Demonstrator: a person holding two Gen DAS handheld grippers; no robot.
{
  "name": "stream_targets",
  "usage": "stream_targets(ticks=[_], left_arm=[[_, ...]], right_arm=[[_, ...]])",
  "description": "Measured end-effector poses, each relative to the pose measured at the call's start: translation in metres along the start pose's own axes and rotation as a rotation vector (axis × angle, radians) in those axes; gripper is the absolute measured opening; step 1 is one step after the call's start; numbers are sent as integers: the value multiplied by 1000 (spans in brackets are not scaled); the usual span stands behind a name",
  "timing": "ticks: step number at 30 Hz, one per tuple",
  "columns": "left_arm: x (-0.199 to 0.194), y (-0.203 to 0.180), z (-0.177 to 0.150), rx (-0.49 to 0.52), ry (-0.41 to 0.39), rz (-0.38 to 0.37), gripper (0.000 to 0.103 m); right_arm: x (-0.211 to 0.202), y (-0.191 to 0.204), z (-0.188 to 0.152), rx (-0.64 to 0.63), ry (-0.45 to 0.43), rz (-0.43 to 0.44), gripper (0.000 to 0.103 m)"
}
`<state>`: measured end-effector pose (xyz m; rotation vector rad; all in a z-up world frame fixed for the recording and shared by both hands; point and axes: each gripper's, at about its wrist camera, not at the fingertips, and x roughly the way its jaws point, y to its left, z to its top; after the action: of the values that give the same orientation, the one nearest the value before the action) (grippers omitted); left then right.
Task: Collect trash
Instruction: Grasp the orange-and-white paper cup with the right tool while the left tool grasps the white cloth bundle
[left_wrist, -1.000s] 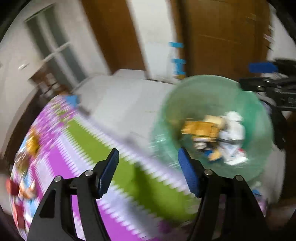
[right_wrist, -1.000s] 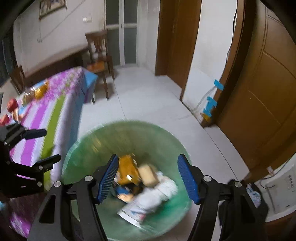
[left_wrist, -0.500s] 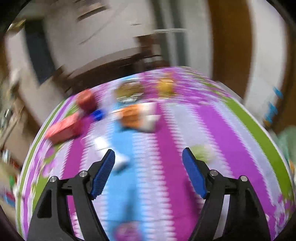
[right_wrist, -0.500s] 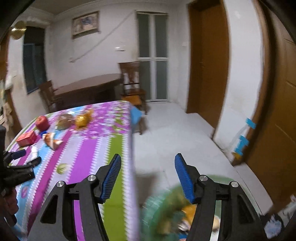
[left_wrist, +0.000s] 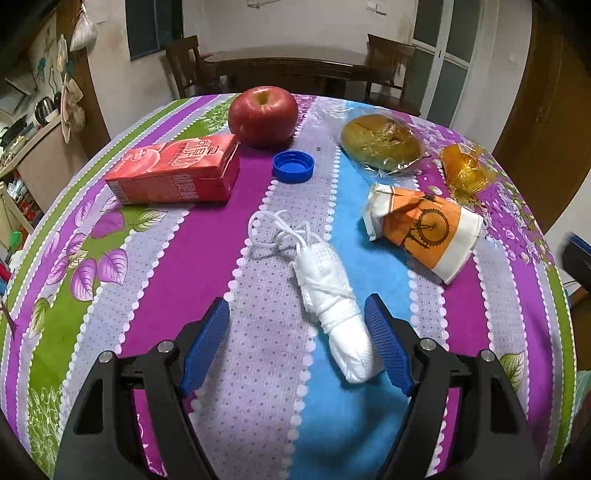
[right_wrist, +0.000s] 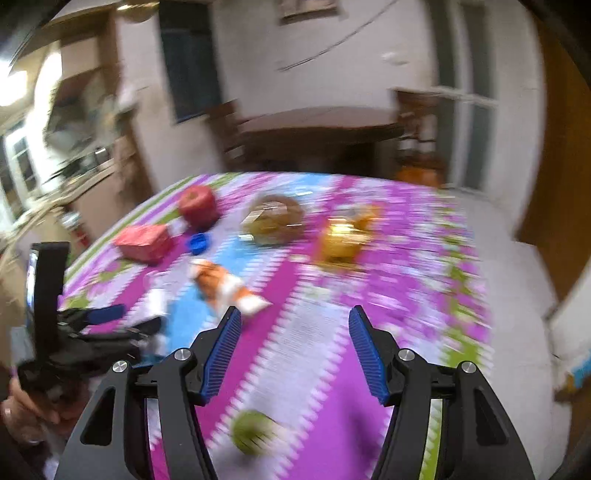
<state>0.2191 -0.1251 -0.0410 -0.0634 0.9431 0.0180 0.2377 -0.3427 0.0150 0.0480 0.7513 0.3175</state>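
Blue-padded and black-framed, the left claw (left_wrist: 297, 345) hangs over the counter (left_wrist: 166, 280) with its jaws wide and nothing gripped. Between the pads lies a rolled white face mask (left_wrist: 330, 299), its near end just beside the right-hand pad, its loose ear loops trailing away up the striped purple, green and blue cloth. Beyond it to the right, a crushed orange-and-white paper cup (left_wrist: 424, 225) lies on its side. Further out sit a red juice carton (left_wrist: 177, 170), a blue plastic bottle cap (left_wrist: 293, 167), a wrapped brown bun (left_wrist: 382, 142) and a crumpled golden wrapper (left_wrist: 463, 170), with a red apple (left_wrist: 263, 116) at the far edge. Over in the blurred right wrist view, the right claw (right_wrist: 293, 352) is spread too, empty, above a small green ball-like scrap (right_wrist: 253, 432) on the cloth.
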Motion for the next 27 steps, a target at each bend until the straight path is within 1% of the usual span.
stream_targets(ticks=[2, 4, 8, 12, 13, 14, 15, 16, 17, 18, 19, 22, 25, 27], left_arm=[[2, -2, -1, 5, 2, -1, 72], [6, -2, -2, 2, 3, -16, 72], [9, -1, -4, -8, -4, -32, 70], [9, -4, -4, -3, -9, -36, 68], [10, -3, -4, -7, -10, -36, 66], [9, -2, -4, -8, -11, -37, 63], [8, -3, -4, -1, -15, -43, 56], [7, -3, -4, 7, -18, -53, 46], [7, -4, -4, 12, -18, -63, 42], [6, -4, -4, 15, -16, -80, 32], [5, -4, -5, 11, -11, -91, 31], [2, 1, -6, -11, 4, -109, 29], [-2, 6, -10, -16, 24, -118, 28], [-9, 7, -14, -4, 27, -115, 28]], right_arm=[[19, 10, 14, -48, 20, 59, 62], [42, 17, 25, -81, 59, 115, 62], [78, 23, 35, -105, 114, 164, 62], [97, 28, 30, -117, 144, 207, 61], [102, 31, 29, -120, 155, 220, 54], [102, 32, 26, -124, 166, 238, 44], [104, 35, 24, -132, 178, 249, 40], [106, 38, 22, -144, 189, 254, 30], [106, 40, 20, -151, 195, 267, 24], [105, 43, 19, -156, 193, 282, 18], [103, 46, 17, -161, 187, 284, 8], [88, 49, 13, -157, 137, 289, 8], [65, 47, 7, -132, 81, 273, 8], [45, 45, 0, -106, 52, 221, 8]])
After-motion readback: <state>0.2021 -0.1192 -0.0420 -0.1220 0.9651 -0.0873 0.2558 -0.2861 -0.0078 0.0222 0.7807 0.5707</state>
